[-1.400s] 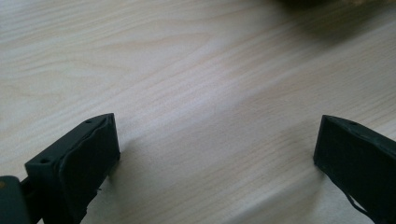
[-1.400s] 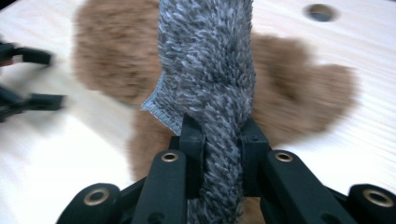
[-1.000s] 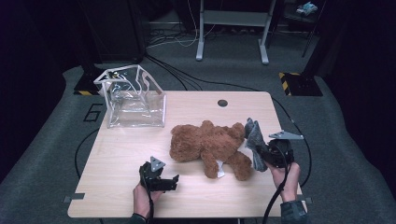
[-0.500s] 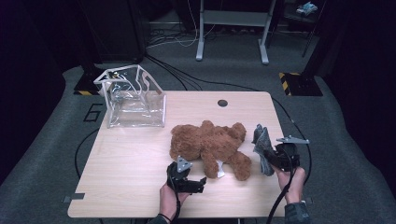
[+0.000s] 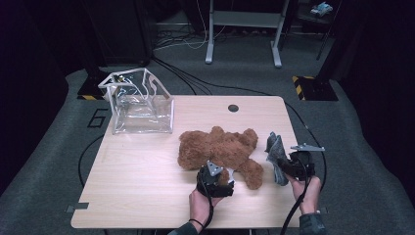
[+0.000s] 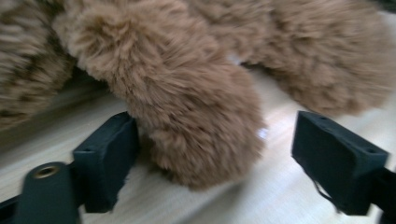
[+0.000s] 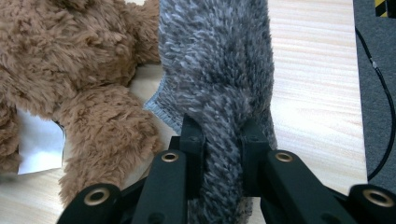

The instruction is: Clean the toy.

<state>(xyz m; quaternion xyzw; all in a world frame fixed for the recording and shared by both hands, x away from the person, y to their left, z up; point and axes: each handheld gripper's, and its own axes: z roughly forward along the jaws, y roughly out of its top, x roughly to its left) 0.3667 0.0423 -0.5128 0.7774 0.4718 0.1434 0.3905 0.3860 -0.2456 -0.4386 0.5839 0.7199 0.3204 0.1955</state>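
Left gripper (image 6: 219,158): jaws have just been closing, still apart, around the teddy bear's (image 5: 220,149) leg; one pad touches fur.
Right gripper (image 7: 223,154): clamped on grey fuzzy cloth (image 7: 219,70), just beside the bear.
Teddy bear: lies on the table (image 5: 147,176).

the left gripper (image 5: 219,183) covers part of the teddy bear (image 5: 220,149) in the high view. in the left gripper view the bear's fur is blurred, its body cut off at the frame's edges.
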